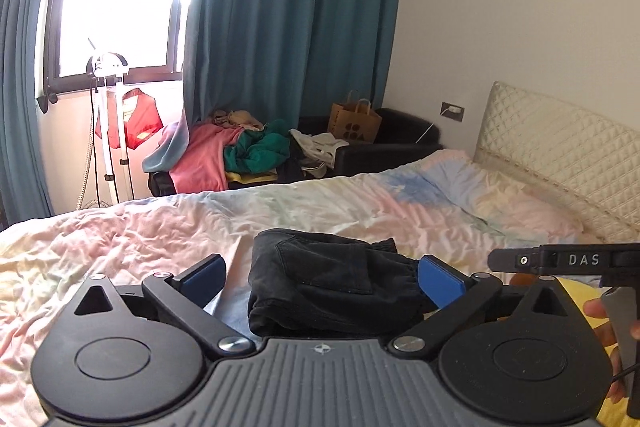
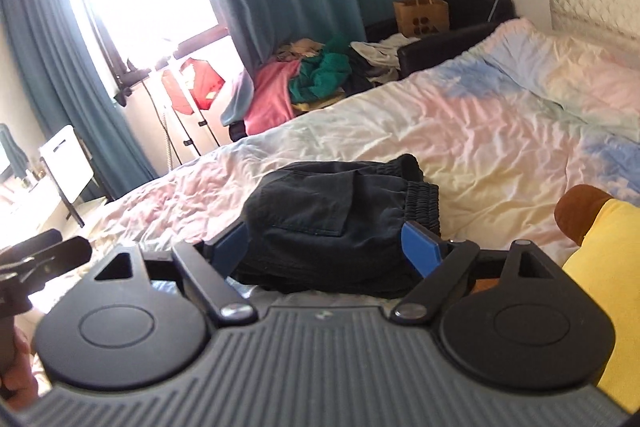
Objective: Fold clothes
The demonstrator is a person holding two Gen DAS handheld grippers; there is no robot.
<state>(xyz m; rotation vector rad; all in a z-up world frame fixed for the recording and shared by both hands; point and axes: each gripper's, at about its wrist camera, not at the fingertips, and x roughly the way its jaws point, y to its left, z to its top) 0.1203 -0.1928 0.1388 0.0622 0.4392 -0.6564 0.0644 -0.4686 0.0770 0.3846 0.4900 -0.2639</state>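
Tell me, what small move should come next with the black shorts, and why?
Probably move both hands away toward the clothes pile for another piece. The black shorts already lie folded on the bed, and both tongs, left and right, are open and hold nothing.

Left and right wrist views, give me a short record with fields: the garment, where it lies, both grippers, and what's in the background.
garment: black shorts, folded into a compact bundle, elastic waistband showing
surface: bed with a wrinkled pastel sheet
left gripper: open, pads clear of the shorts
right gripper: open, nothing gripped
clothes pile: pink, green and white items heaped beyond the bed
paper bag: brown, on a black seat
curtains: teal, beside a bright window
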